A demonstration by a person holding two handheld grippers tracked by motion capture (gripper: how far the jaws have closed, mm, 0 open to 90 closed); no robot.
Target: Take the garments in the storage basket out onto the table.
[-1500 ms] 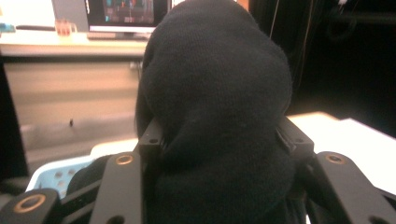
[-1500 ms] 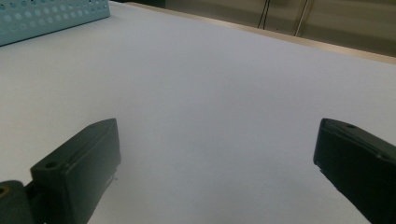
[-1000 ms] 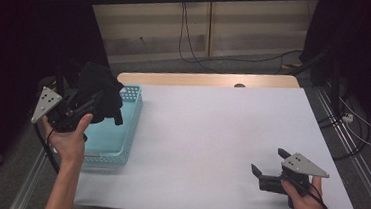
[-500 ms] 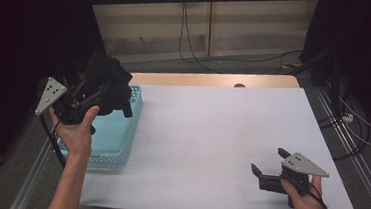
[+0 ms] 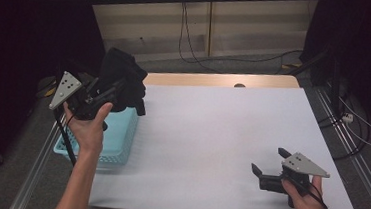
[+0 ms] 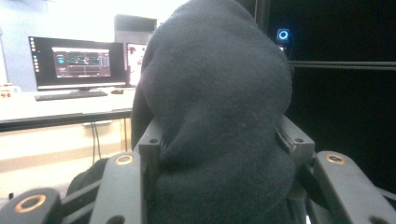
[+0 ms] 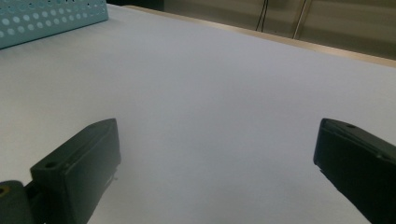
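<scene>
High view: left gripper (image 5: 116, 90) clamped on dark cloth (image 5: 122, 79), held above the blue basket (image 5: 120, 144); basket contents hidden. Right gripper (image 5: 268, 167) low over the white table (image 5: 211, 136), jaws spread, empty.
Left gripper view: cloth (image 6: 215, 116) blocks jaw tips.
Right gripper view: basket corner (image 7: 51, 18) cut off.

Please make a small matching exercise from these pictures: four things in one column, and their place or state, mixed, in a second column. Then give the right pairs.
Things:
1. left gripper
2. right gripper
3. dark cloth
4. turquoise basket

Places or states:
A. stands at the table's left edge
B. open, low over the white table
C. held up between two jaws
D. shut on fabric, raised above the basket

Pairs: 1-D, 2-B, 3-C, 4-A
</scene>
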